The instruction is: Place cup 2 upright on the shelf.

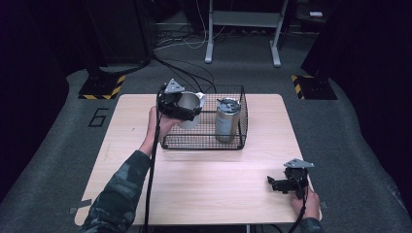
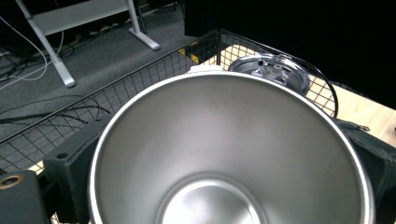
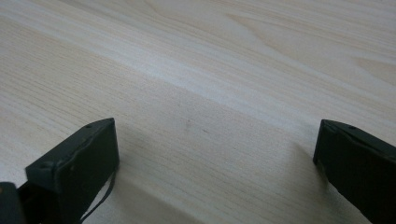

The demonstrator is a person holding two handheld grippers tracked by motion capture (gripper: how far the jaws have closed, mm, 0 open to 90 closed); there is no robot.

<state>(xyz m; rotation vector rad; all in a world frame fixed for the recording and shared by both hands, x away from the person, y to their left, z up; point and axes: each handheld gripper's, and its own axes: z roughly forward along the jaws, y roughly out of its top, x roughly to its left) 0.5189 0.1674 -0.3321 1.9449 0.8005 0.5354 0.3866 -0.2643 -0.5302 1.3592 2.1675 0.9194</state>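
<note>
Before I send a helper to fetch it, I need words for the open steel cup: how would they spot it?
Find the black wire basket at the far middle of the wooden table. At its left end the left tool grips an open steel cup, held tilted. Unlike the upright lidded tumbler at the basket's right, it has no lid, so its bare shiny inside shows.

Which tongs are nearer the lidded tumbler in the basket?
Left. The left tongs hold an open steel cup beside the lidded tumbler; the right tongs sit open at the table's near right corner.
</note>
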